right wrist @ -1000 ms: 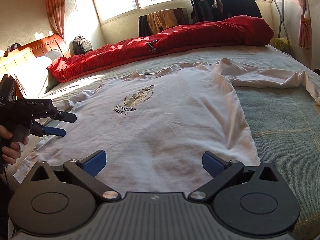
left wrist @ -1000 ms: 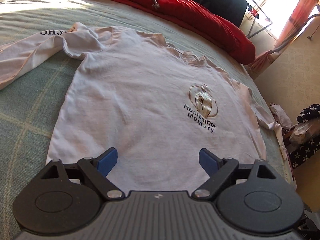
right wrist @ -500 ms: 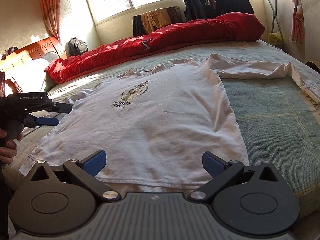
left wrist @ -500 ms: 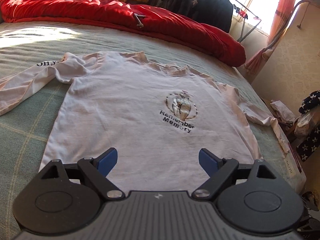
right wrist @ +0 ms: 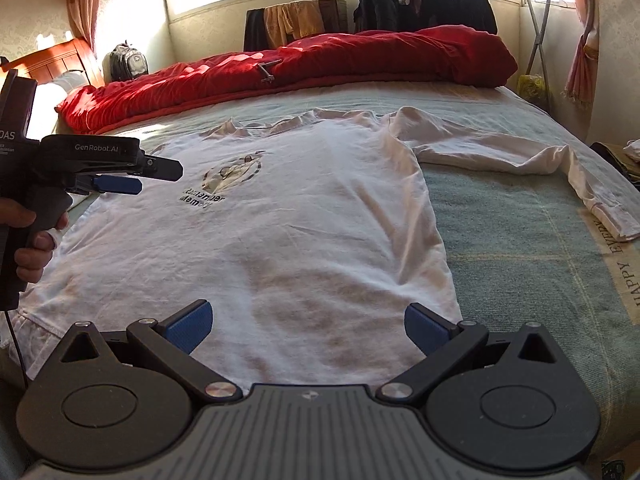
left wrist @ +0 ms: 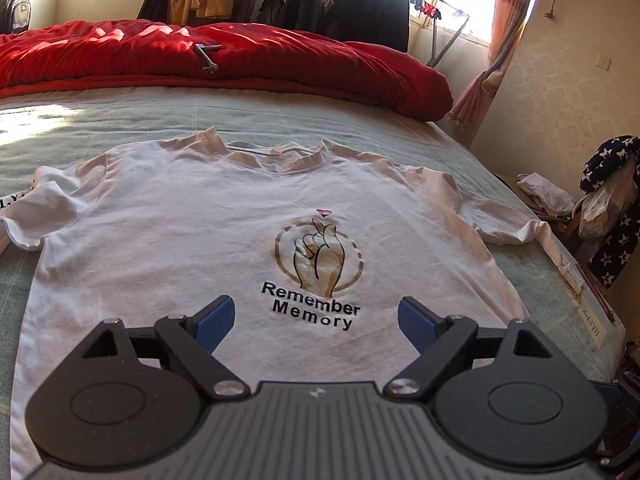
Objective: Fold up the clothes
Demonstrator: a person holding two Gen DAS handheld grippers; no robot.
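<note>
While both grippers' jaws stand spread and empty above the shirt's (right wrist: 280, 240) hem, bare bed (right wrist: 520, 240) lies beside its sleeve.

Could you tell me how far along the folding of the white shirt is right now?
Done: the white shirt lies spread flat, print up, on the bed. In hand: nothing; the left gripper and right gripper both hover open above it, gripping no cloth. Left: every fold. The long sleeve lies stretched out to the side, and the hem is not lifted.
</note>
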